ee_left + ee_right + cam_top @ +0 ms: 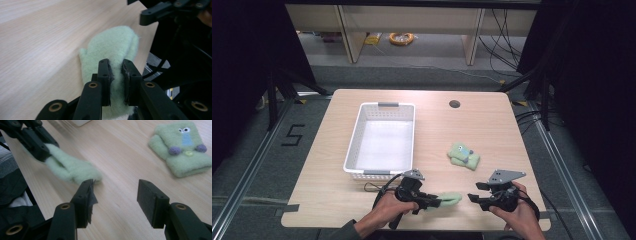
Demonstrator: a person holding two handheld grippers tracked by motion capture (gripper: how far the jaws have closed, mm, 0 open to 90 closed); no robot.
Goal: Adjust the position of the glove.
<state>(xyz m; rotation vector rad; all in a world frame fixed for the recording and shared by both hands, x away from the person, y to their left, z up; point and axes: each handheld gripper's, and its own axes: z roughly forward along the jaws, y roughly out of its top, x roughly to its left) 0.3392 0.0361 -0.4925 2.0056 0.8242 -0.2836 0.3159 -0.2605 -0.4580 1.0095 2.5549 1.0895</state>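
Green fleece is sitting between the pads of the left gripper [116,75], which is clamping the plain mitten [112,47] at its cuff end; the jaws are pressing into the pile from both sides, and the mitten is lying on the wooden table [337,190] near its front edge. In the high view the mitten's long axis is running from the left gripper [429,201] rightward, with the rounded tip pointing at the right gripper [473,192], so the free end is lying between the two tools. The right gripper [113,195] is standing with its jaws apart and nothing between them, and in its own view the mitten's tip [82,172] is lying just ahead of the left-hand jaw, close but not touching. The right gripper is therefore the nearer tool for any hold on the free end, and a short advance along the mitten's axis is likely all that the next move is requiring. The second mitten [463,156], bearing eyes and buttons, is resting farther back on the table, well apart from both tools. The white basket [357,130] is standing empty beyond the left hand.
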